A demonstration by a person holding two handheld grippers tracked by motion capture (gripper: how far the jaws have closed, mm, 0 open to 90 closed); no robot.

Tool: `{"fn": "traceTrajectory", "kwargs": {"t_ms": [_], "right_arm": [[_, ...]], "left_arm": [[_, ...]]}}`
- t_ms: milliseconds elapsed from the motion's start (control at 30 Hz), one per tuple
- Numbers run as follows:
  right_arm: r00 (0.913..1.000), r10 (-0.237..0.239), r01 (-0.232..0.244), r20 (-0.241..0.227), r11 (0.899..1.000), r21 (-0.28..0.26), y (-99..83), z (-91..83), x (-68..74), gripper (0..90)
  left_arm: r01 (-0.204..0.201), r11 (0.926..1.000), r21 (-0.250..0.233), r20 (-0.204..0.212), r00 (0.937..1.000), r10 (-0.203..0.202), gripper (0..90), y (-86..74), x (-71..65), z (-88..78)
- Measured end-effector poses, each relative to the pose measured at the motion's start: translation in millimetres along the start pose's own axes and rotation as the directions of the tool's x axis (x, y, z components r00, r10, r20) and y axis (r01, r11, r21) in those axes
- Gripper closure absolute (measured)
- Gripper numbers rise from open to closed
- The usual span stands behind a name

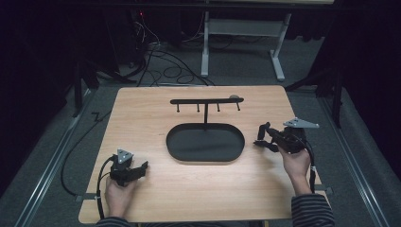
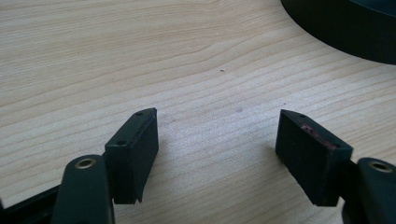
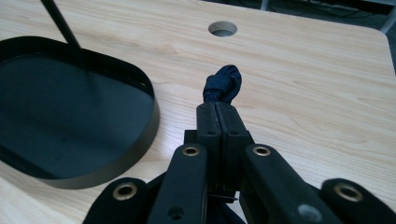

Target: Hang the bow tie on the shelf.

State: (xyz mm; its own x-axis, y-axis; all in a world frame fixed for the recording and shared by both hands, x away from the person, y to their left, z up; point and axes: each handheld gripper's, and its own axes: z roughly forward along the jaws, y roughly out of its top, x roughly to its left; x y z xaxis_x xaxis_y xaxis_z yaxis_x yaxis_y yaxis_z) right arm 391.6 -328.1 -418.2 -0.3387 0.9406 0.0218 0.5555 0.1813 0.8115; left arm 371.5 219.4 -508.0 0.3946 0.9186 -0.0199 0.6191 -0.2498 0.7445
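My right gripper (image 1: 261,137) is held above the table's right side, just right of the black oval tray (image 1: 172,150). In the right gripper view its jaws (image 3: 217,108) are pressed together on a small dark blue band of knotted fabric (image 3: 224,81), which sticks out past the tips. From the tray rises a thin post with a black crossbar (image 1: 206,100) carrying several short pegs. My left gripper (image 1: 142,166) rests low at the front left, open, with bare wood between its fingers (image 2: 217,135).
The tray's rim (image 2: 336,32) lies ahead and to the right of the left jaws. A round cable hole (image 3: 222,29) is cut in the tabletop beyond the right jaws. Cables trail from both grippers toward the front edge.
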Motion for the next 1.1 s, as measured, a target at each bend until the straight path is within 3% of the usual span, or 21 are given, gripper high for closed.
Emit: {"fn": "traceTrajectory", "kwargs": {"t_ms": [633,1100], "right_arm": [[0.9955,-0.074,0.071,-0.059,0.996,-0.048,4.8,-33.2,25.1,90.0],[0.9867,-0.117,0.108,-0.113,0.991,-0.082,5.8,-43.1,46.1,90.0]], "left_arm": [[0.001,1.0000,-0.001,-0.001,1.0000,-0.001,30.6,0.0,-0.3,0.1],[0.000,1.0000,-0.001,-0.001,1.0000,0.000,30.7,0.0,-0.3,0.2]]}}
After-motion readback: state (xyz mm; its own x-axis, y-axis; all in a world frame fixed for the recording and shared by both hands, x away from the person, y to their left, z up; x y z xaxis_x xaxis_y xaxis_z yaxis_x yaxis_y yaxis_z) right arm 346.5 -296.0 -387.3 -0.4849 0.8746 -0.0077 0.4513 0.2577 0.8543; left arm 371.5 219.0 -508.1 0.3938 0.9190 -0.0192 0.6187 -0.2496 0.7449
